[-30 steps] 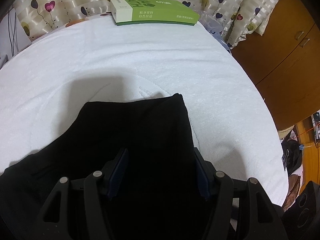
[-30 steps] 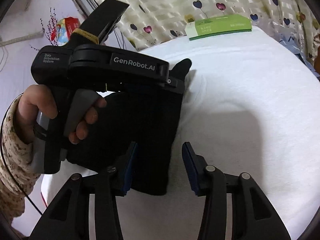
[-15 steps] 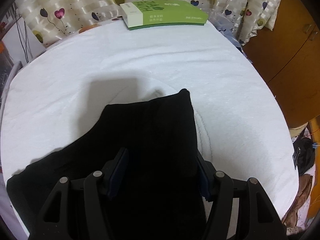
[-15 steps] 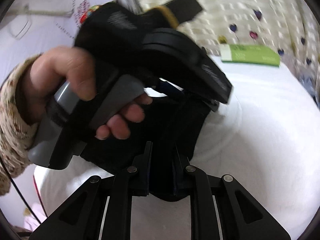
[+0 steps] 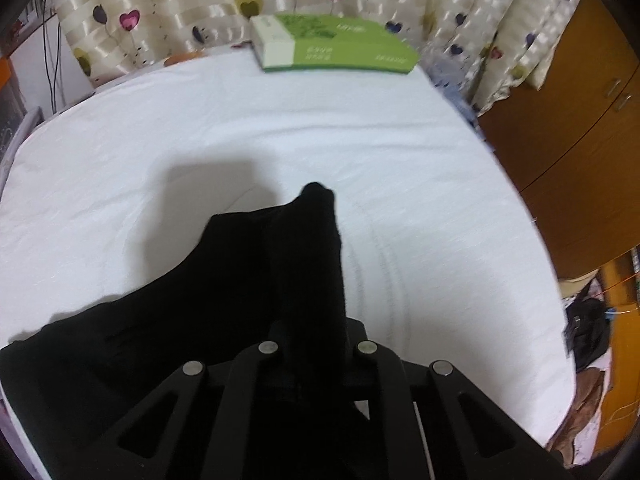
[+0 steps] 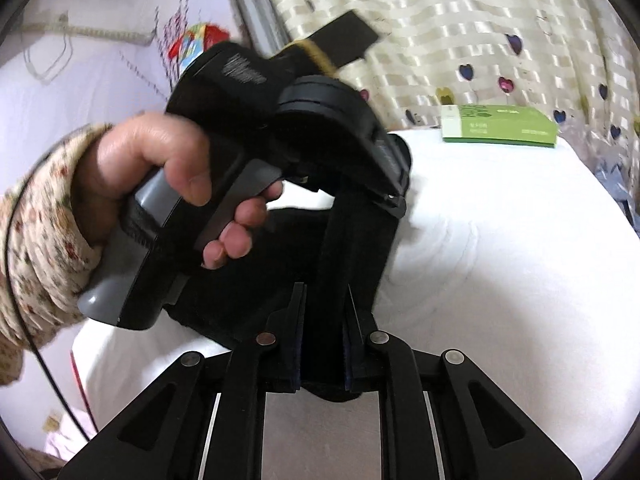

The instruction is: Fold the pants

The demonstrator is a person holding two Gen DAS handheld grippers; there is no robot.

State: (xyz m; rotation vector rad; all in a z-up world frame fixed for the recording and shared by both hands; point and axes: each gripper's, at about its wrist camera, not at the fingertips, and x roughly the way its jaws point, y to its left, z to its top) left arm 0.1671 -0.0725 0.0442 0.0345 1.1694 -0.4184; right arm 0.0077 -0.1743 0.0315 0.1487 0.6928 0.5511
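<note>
Black pants [image 5: 248, 288] lie partly on the white-covered worktop [image 5: 360, 128], one edge pulled up into both grippers. The left gripper [image 5: 312, 332] has its fingers closed on a ridge of the fabric that runs forward from them. The right gripper [image 6: 324, 320] pinches another fold between its blue-padded fingers [image 6: 298, 320]. Left of these, a hand [image 6: 160, 176] in a patterned sleeve grips the other tool's handle. Far ahead sits a green box [image 5: 332, 44]

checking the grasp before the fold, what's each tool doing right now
Left tool: shut on the black pants, fabric bunched between its fingers.
Right tool: shut on the black pants, pinching their edge.
</note>
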